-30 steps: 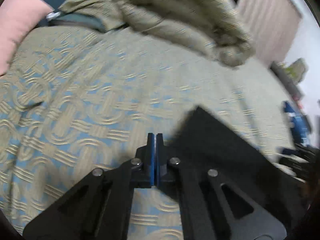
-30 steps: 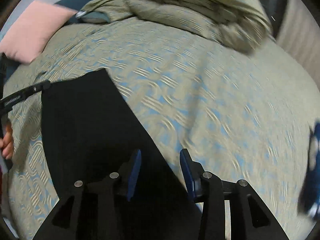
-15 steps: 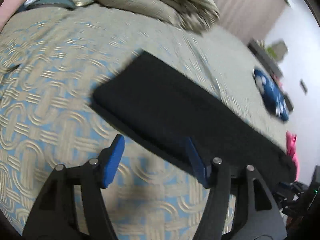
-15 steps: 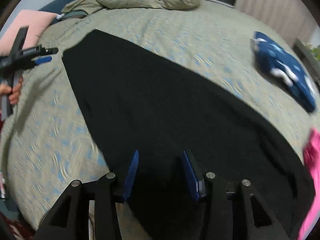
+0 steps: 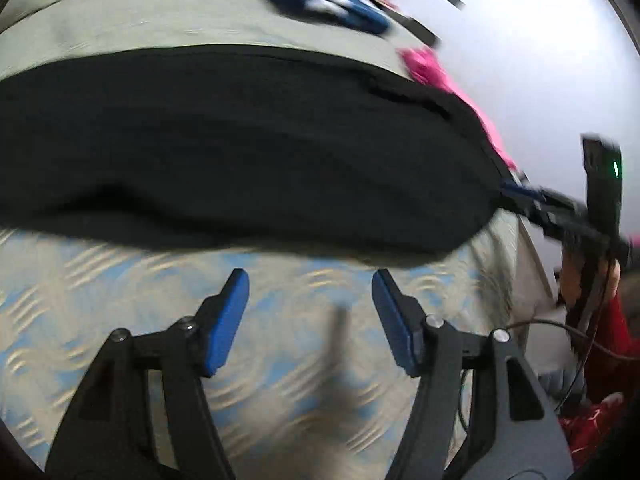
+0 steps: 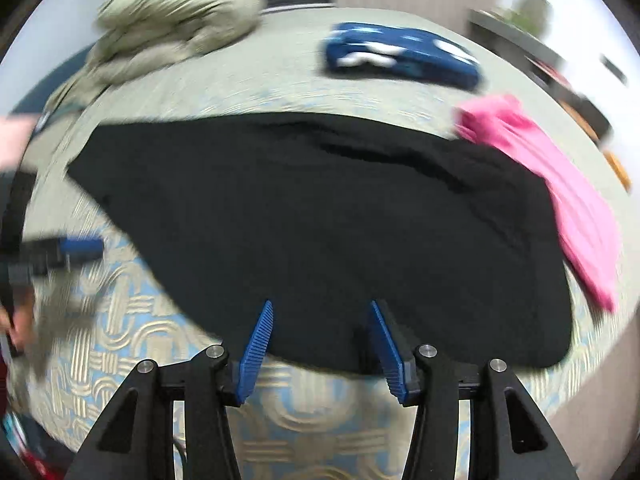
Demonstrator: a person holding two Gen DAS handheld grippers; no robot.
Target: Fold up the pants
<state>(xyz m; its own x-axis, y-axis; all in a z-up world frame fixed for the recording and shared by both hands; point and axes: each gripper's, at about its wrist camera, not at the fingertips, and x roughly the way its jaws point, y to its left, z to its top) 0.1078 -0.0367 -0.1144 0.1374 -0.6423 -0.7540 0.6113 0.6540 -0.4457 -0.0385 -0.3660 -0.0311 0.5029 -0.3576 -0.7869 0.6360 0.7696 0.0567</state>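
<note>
The black pants (image 6: 320,208) lie in a long band across the patterned bedspread (image 5: 280,380); in the left wrist view the pants (image 5: 240,152) fill the middle. My left gripper (image 5: 309,274) is open above bare bedspread, just short of the pants' near edge, with nothing between its blue pads (image 5: 228,320). My right gripper (image 6: 321,306) hovers over the pants' near edge with its jaws opening; the cloth lies under the fingers, not pinched. The right gripper (image 5: 520,196) also shows at the pants' right end, and the left gripper (image 6: 80,246) at the left of the right wrist view.
A pink garment (image 6: 560,200) lies against the pants' far right end. A folded blue garment (image 6: 400,56) and a crumpled olive blanket (image 6: 172,20) sit farther back. The bed's edge runs at the right, where a hand in a red sleeve (image 5: 600,288) holds the gripper.
Both grippers have swung sideways along the bed, so the views now face the pants' long side. The left jaws went from shut to open. The right jaws stand wider.
</note>
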